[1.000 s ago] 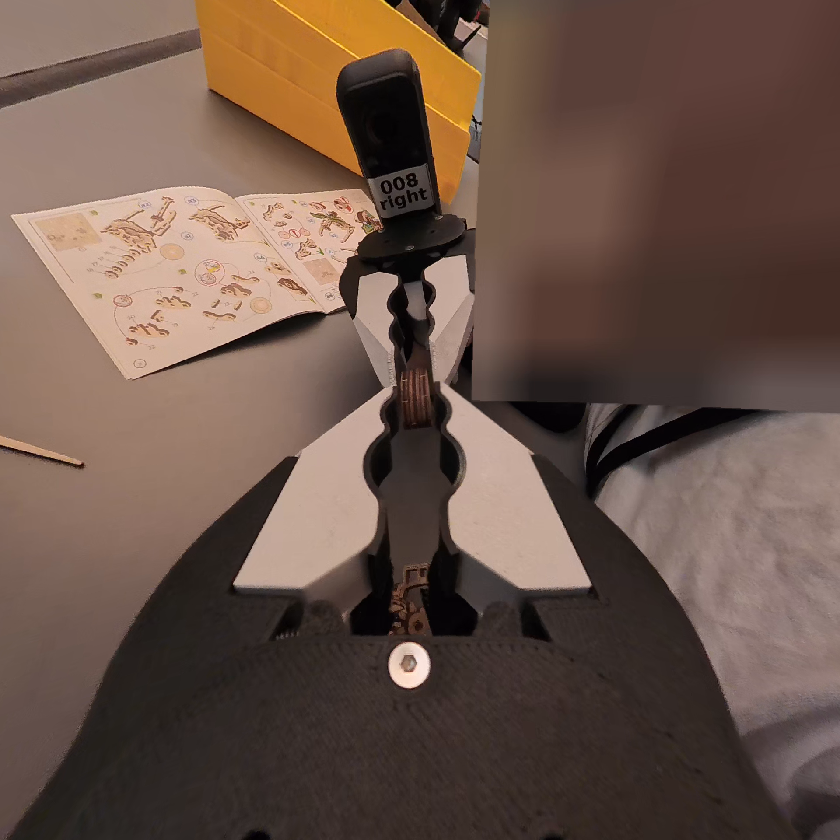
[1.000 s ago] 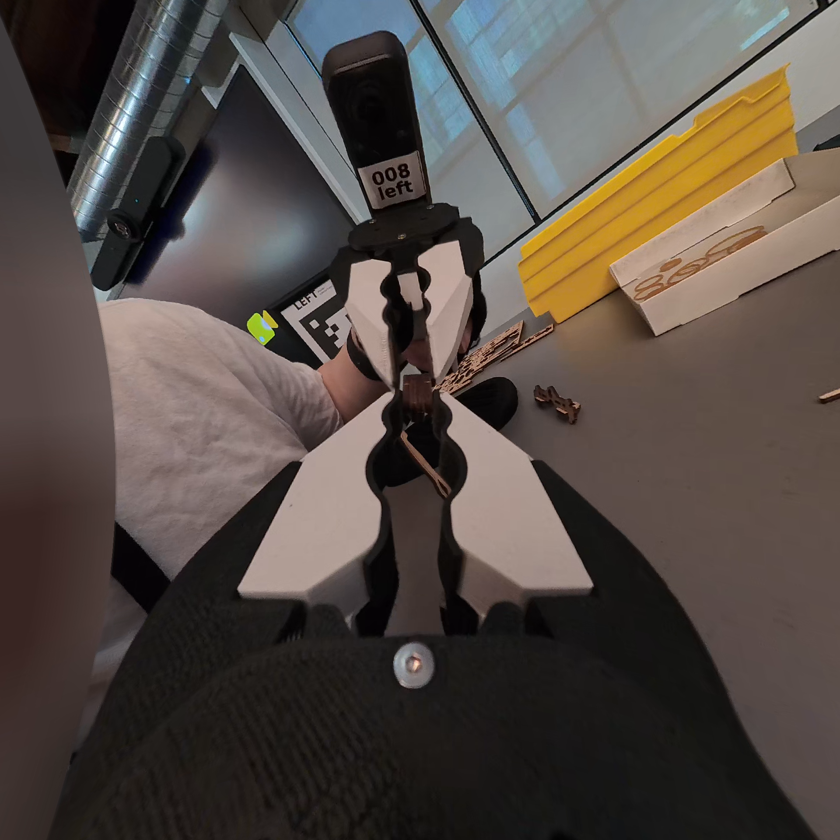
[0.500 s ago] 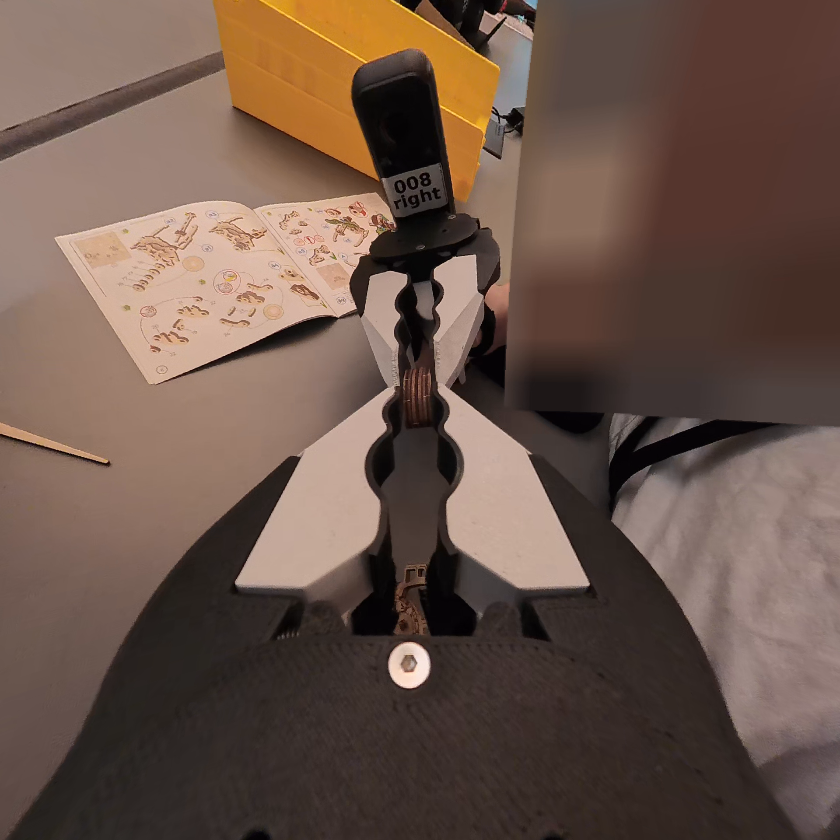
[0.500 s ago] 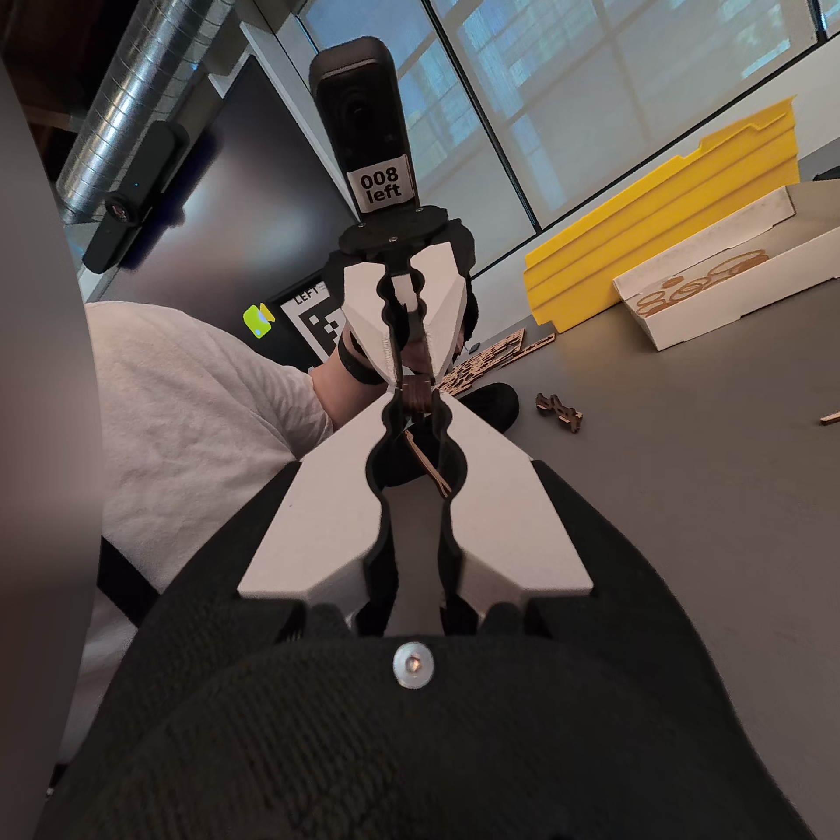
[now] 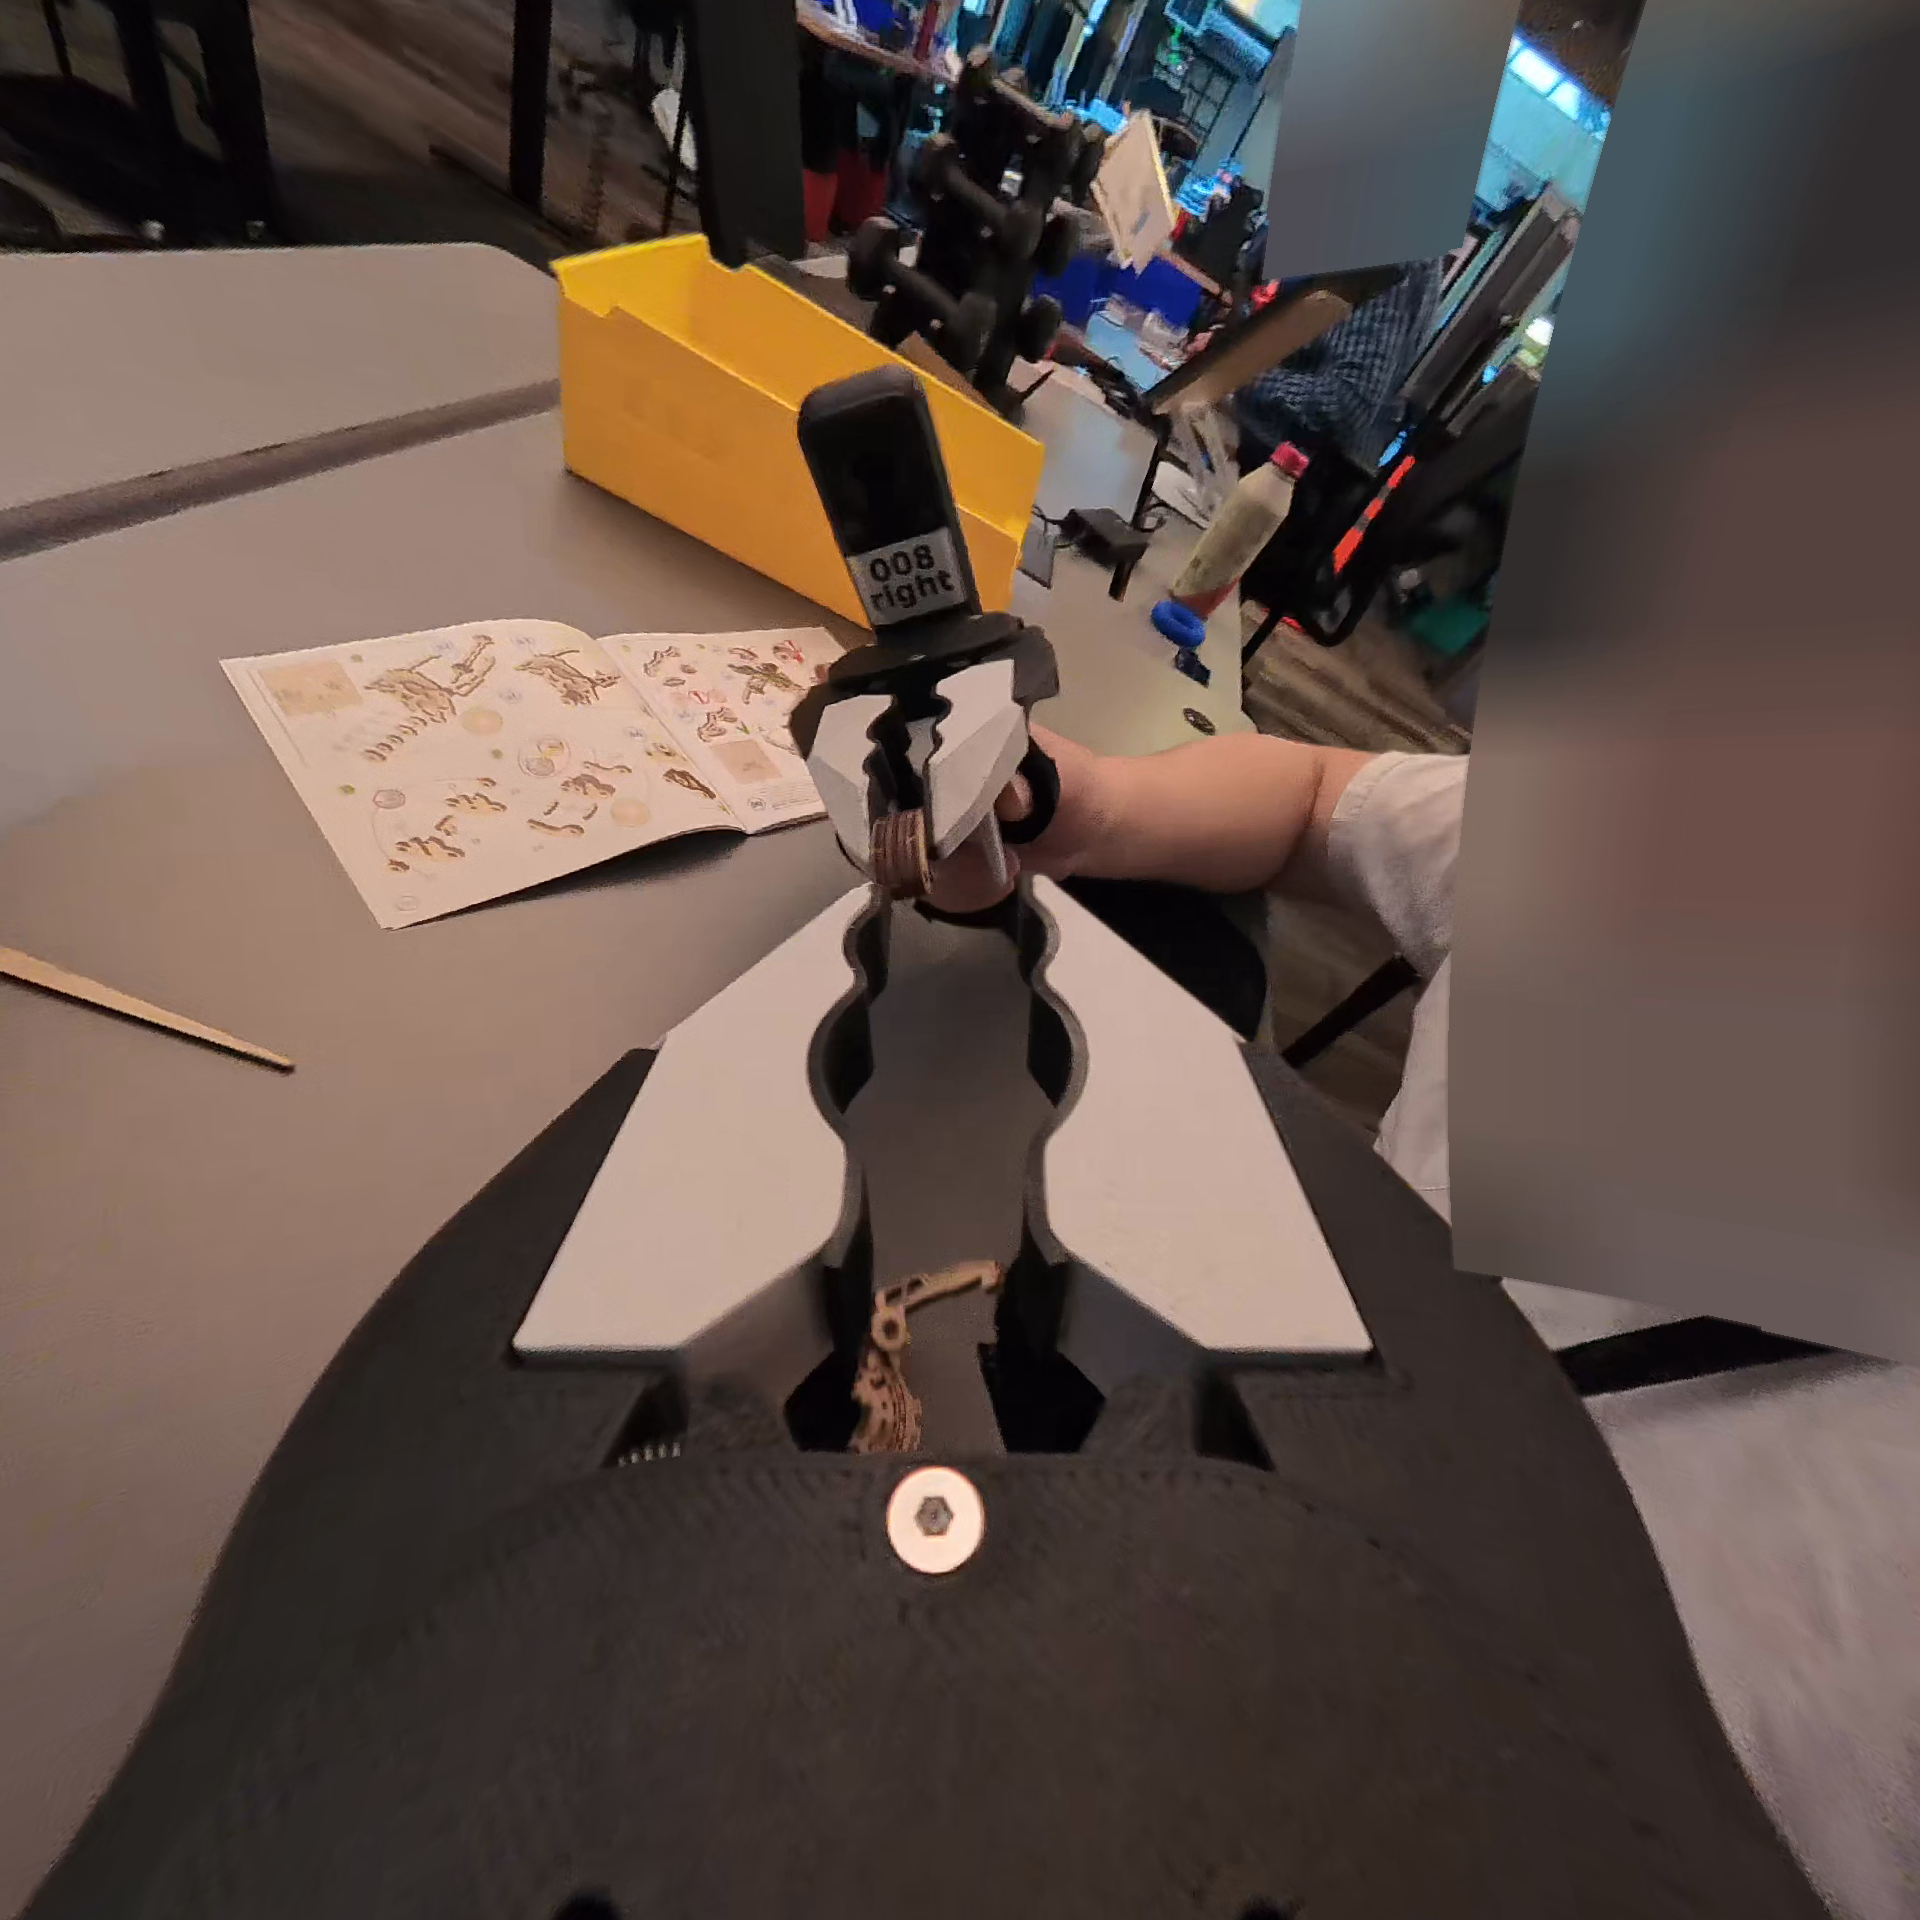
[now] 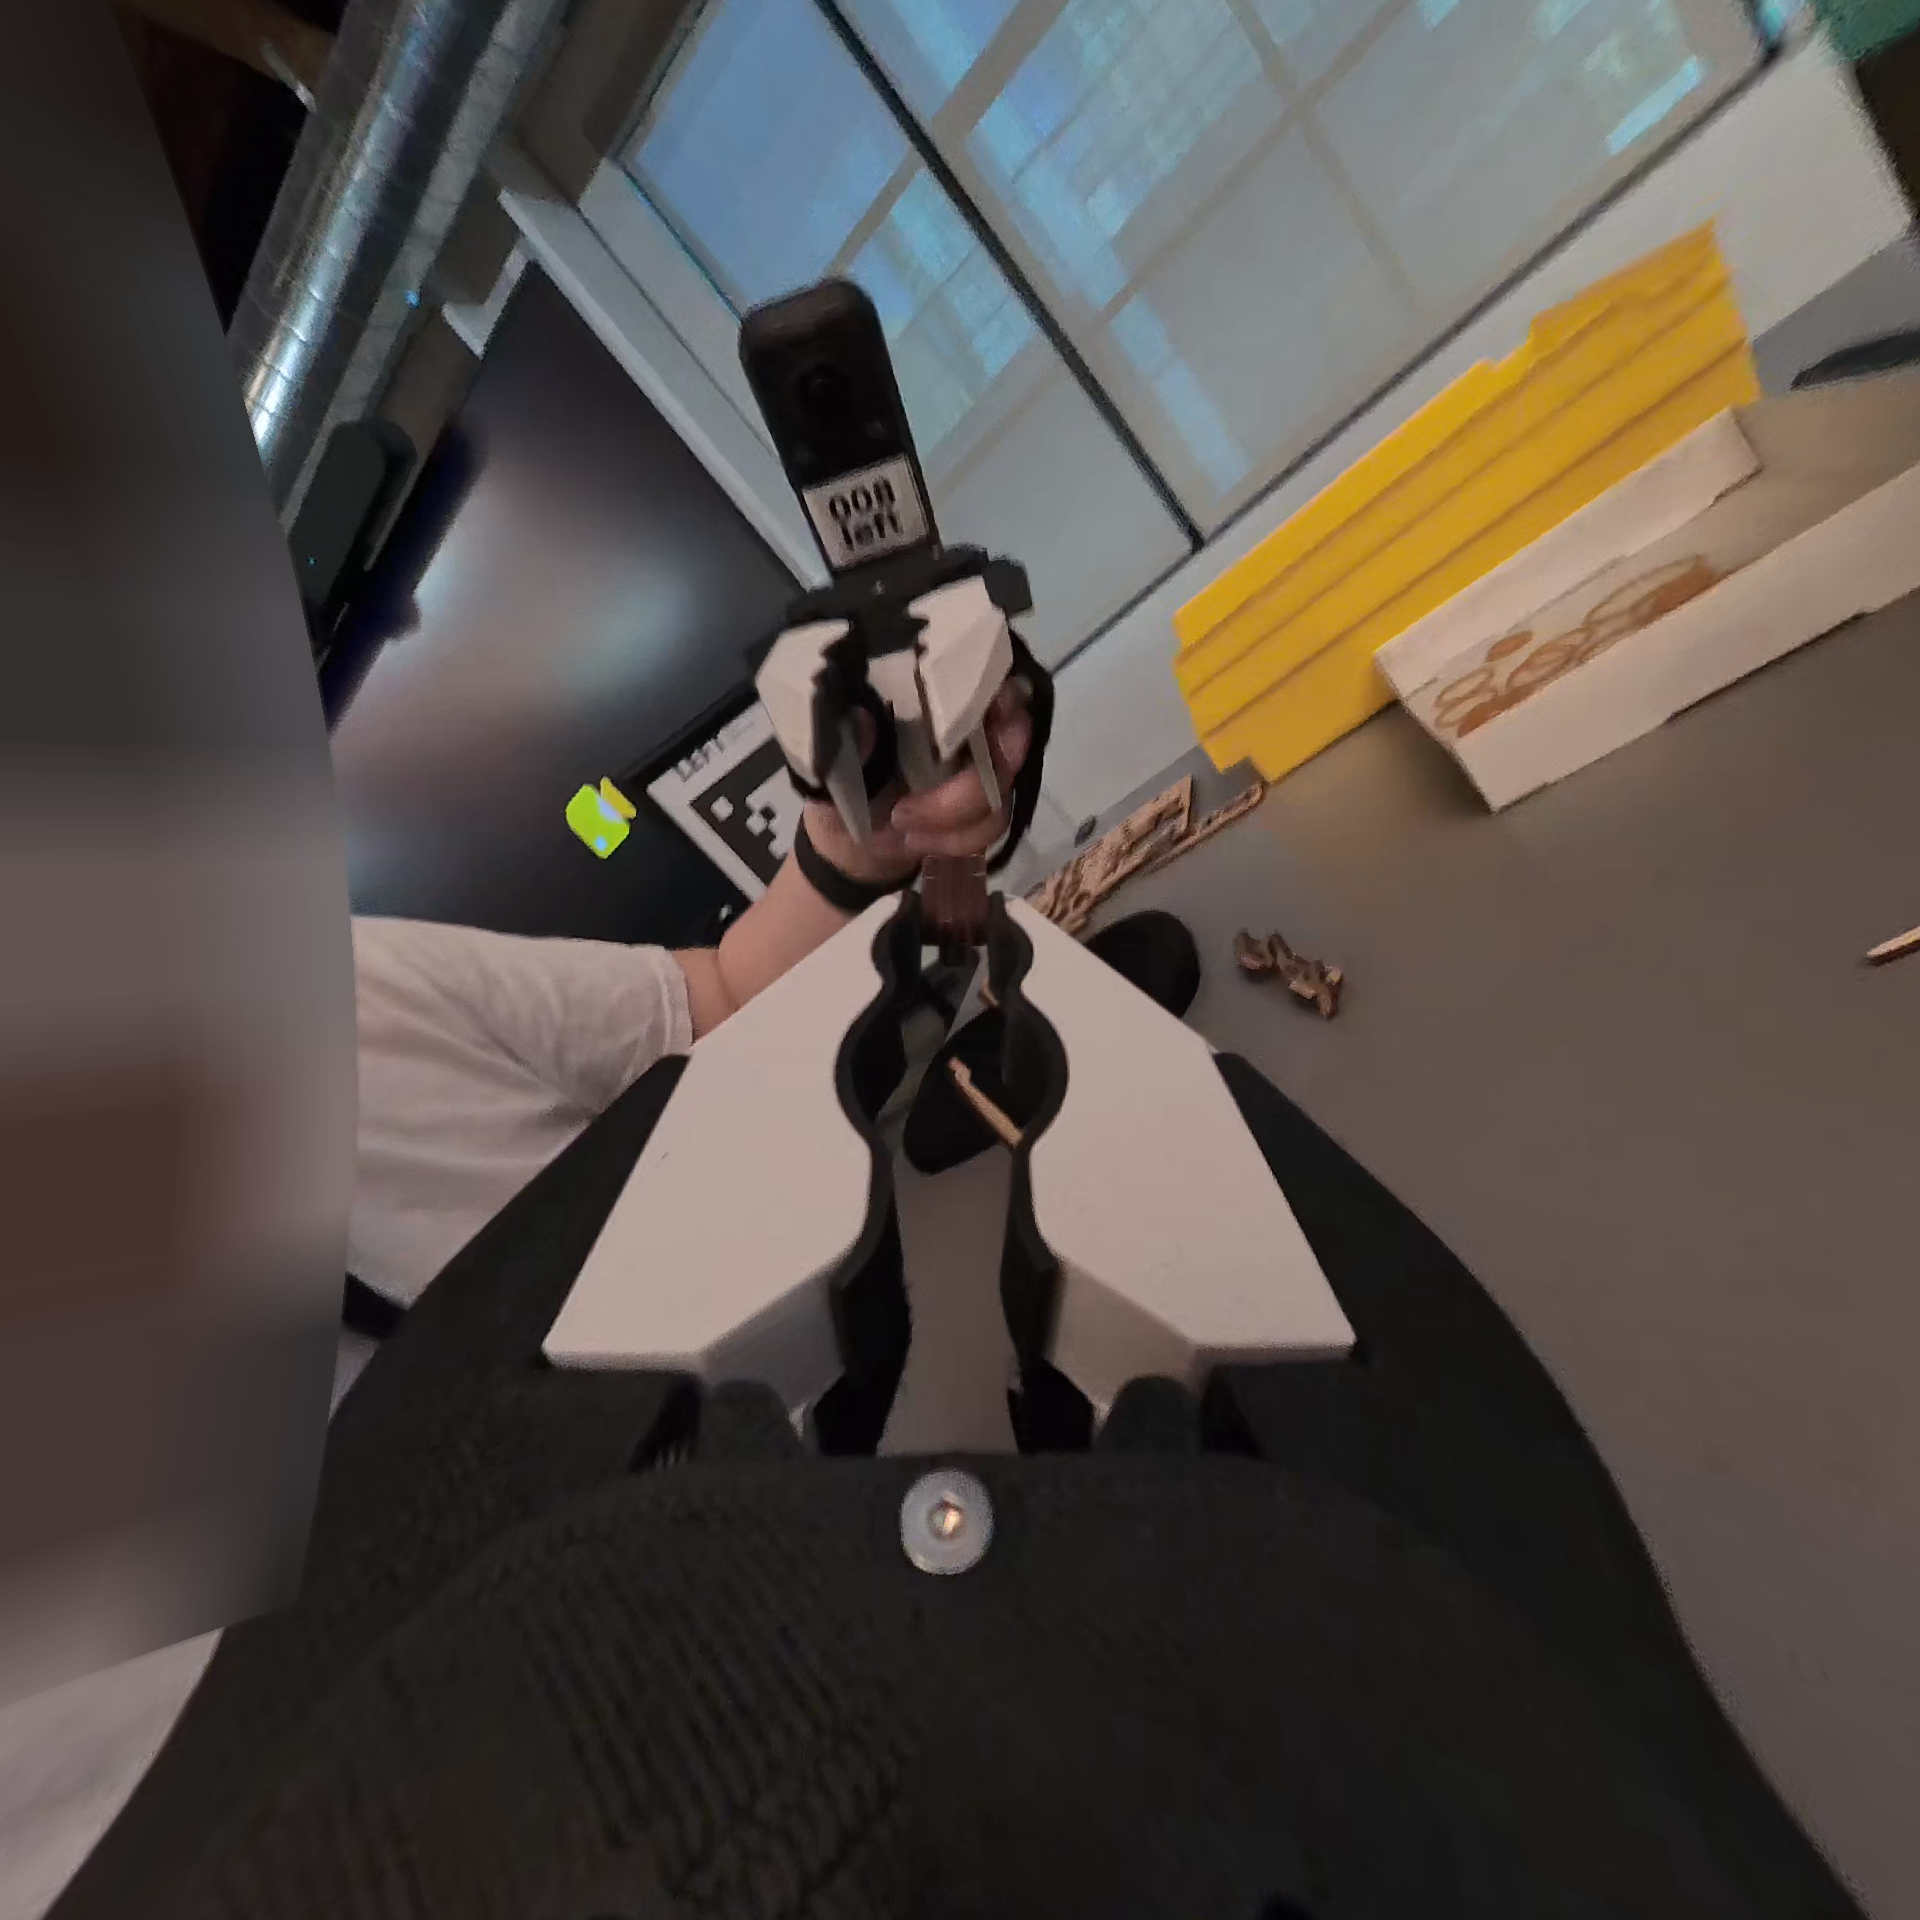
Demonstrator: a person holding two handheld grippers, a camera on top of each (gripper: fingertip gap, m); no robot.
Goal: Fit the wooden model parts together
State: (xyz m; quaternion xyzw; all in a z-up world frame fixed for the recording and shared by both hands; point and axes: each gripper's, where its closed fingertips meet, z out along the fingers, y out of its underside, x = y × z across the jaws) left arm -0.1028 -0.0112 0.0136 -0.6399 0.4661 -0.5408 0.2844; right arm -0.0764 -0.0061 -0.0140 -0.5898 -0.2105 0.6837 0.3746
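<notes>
**A grey tabletop in a busy, window-lit workshop**

From my left wrist view I look across a matte grey tabletop [image 5: 312, 1143] with a darker seam [image 5: 260, 483] running across its far part. Beyond its edge I see dark flooring and a cluttered work area: a black rack of dumbbells [image 5: 977, 239], a plastic bottle with a red cap [image 5: 1242, 525] and blurred blue and red equipment further back. My right wrist view tilts upward to large windows [image 6: 1195, 208] with pale frames, showing blue daylight. To their left I see a big dark screen [image 6: 540, 644], a ribbed silver ventilation duct [image 6: 343, 239] overhead and a small dark device [image 6: 338, 509] mounted beside the screen.
</notes>
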